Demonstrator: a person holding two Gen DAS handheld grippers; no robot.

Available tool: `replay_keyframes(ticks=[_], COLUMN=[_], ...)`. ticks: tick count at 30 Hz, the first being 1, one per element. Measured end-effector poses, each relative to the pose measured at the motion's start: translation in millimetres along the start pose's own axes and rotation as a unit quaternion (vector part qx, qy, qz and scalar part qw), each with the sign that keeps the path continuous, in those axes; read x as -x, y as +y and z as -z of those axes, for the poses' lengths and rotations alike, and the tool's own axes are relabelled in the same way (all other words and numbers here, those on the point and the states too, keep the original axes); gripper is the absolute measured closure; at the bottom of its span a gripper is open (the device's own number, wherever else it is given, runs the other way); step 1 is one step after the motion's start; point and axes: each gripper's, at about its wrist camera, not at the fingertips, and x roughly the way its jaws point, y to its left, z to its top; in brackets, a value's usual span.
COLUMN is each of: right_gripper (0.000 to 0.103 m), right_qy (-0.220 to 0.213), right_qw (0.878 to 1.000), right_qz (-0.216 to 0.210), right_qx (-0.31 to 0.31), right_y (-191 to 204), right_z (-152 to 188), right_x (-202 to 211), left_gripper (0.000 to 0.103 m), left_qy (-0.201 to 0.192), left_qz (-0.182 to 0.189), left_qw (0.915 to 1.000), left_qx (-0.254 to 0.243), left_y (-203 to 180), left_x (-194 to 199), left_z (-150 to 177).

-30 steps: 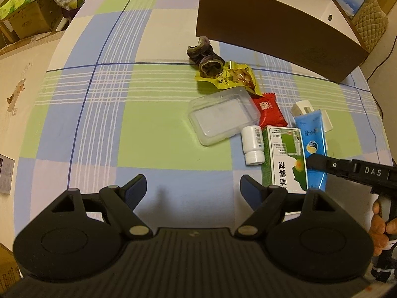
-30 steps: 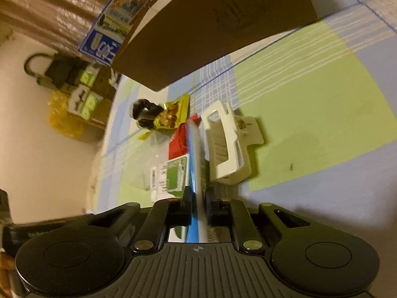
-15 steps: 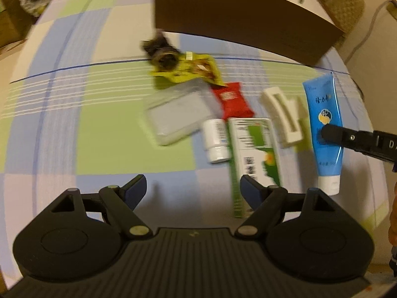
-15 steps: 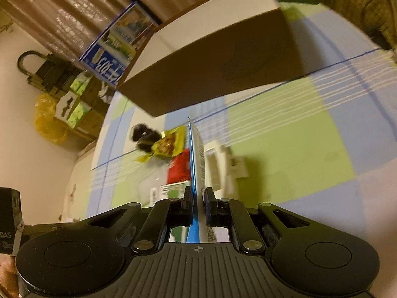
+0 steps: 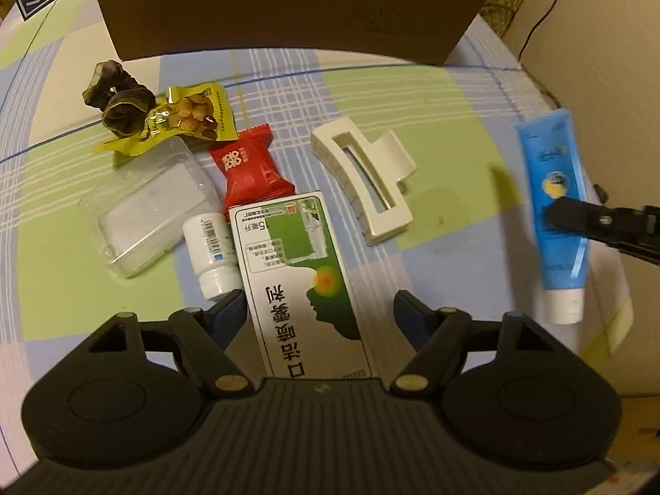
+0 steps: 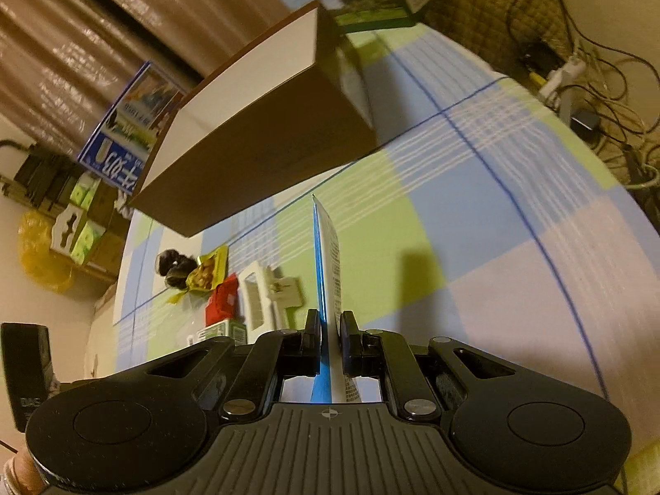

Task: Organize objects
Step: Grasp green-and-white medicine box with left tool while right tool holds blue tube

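A green and white medicine box point(image 5: 301, 272) lies flat on the checked cloth, between the fingers of my left gripper point(image 5: 317, 309). The jaws are closing, with a gap still showing on the box's right side. A small white bottle point(image 5: 210, 247) lies against the box's left edge. My right gripper point(image 6: 330, 338) is shut on a blue tube point(image 6: 326, 268), seen edge-on there. In the left wrist view the blue tube point(image 5: 552, 189) hangs above the cloth at the right, cap toward me.
A cream hair claw point(image 5: 363, 177), red candy packet point(image 5: 251, 169), yellow nut packet point(image 5: 194, 115), dark scrunchie point(image 5: 119, 103) and clear plastic case point(image 5: 148, 206) lie beyond the box. A large brown cardboard box point(image 5: 288, 4) stands at the back. Cables lie past the right edge point(image 6: 598, 95).
My left gripper has slid right and down until the green box sits between its fingers, and its jaws have narrowed. The right gripper has lifted the blue tube off the cloth and carried it right.
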Motion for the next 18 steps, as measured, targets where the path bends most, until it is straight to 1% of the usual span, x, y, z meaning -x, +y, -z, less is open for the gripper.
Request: replay_keyframes(ticks=[2,6,13,16,18], right_gripper=[0.097,0.097,0.097,0.097,0.097], right_qy=[-0.003,-0.006,-0.005,-0.001,0.001], right_qw=[1.000,1.000,1.000,1.000,1.000], right_qz=[0.000,0.003,0.010,0.012,0.012], right_qx=[-0.007,-0.016,-0.016,-0.013,-0.011], right_y=[-4.6,-14.3,-23.5,-24.3,-25.2], right_z=[0.5,0.8,-1.3,-2.5,-2.8], right_x=[3.1,8.9,12.9,12.0,11.3], left_gripper=[0.036,0.040,0.041,0.046,0.047], left_qy=[0.000,0.002,0.007,0.005,0.003], left_qz=[-0.003,-0.013,-0.036,-0.045,-0.050], left_qw=[1.0000,0.9999,0.9993,0.9990,0.9987], left_qx=[-0.003,-0.008,0.007,0.008,0.005], left_y=[-4.6,-12.7,-13.8,-14.5,-15.4], left_x=[-2.8,-9.3,-21.0,-22.4,-22.7], left_z=[-0.7,-2.6,-8.8,-8.9,-9.0])
